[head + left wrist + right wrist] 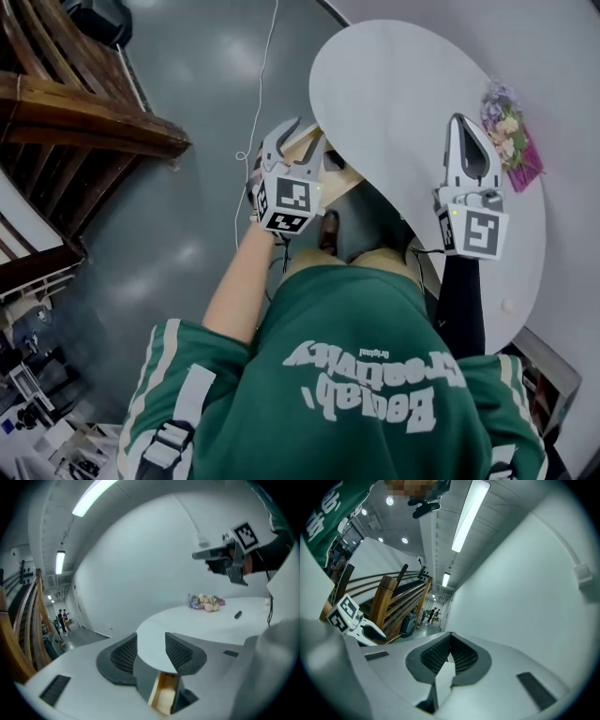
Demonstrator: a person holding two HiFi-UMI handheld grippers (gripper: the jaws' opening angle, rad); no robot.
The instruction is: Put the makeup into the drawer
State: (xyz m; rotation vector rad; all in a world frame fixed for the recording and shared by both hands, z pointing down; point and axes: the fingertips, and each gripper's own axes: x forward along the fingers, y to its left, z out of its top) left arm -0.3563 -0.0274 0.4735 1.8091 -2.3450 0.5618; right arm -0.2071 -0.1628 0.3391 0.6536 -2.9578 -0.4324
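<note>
Left claw (307,141) stands open, nothing between its pads, raised above the open wooden drawer (164,698) under the edge of the round white table (403,84). Right claw (466,131) is closed to a point and empty, over the tabletop. A small dark makeup stick (238,615) lies flat on the table, right of the flower bunch (205,602). In the left gripper view its long axis slants up to the right. It is well apart from the drawer.

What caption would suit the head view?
Person in green holds the left hand-held gripper open, the right hand-held gripper shut, at a white table.
</note>
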